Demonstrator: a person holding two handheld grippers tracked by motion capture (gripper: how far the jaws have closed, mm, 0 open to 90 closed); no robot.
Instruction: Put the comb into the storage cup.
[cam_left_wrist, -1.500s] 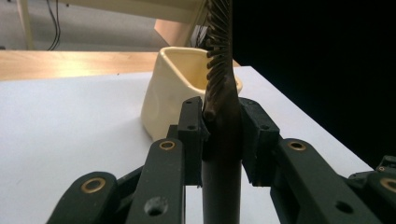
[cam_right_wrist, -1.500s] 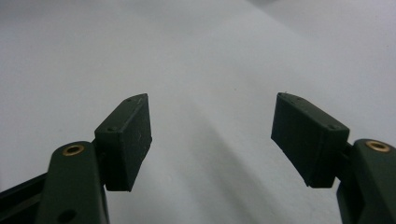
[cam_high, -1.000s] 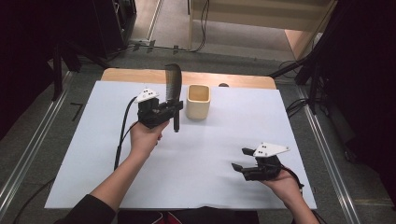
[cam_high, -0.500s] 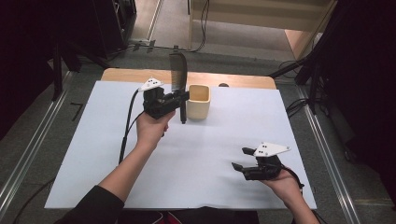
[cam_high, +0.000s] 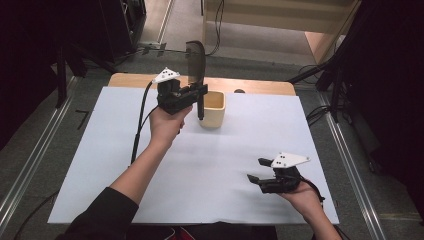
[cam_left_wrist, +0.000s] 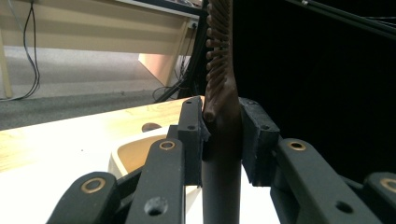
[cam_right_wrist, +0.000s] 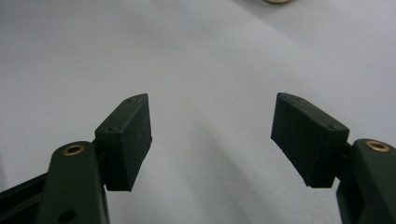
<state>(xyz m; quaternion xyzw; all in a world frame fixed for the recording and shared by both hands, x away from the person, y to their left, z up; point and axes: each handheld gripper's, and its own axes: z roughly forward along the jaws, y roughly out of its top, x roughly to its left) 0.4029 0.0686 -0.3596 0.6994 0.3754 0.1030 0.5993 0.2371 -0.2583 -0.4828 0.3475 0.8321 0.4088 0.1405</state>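
— Where was the comb at that moment?

— The dark comb (cam_high: 196, 62) stood upright in the left gripper (cam_high: 192, 95), its toothed end up and its handle hanging down past the jaws; from the high view the lower tip of the handle hung just at the near left rim of the beige cup (cam_high: 213, 109), though I could not tell whether it touched the rim or cleared it.

— And the jaws on it?

— Pinching it; in the left gripper view the two black pads pressed against either side of the comb (cam_left_wrist: 222, 116) right where the teeth gave way to the handle, with the cup (cam_left_wrist: 135, 154) low behind them to the left.

— Where did the cup stand?

— Toward the far edge of the white sheet (cam_high: 100, 150) that covered the wooden table (cam_high: 260, 86), well apart from the other hand.

— The right one?

— The right gripper (cam_high: 256, 178) lay low over the near right part of the sheet, held in the person's hand; its jaws were spread wide with nothing between them; the right gripper view showed bare white sheet (cam_right_wrist: 201, 70) in the gap, and a sliver of the cup's base (cam_right_wrist: 276, 1) at the top edge.
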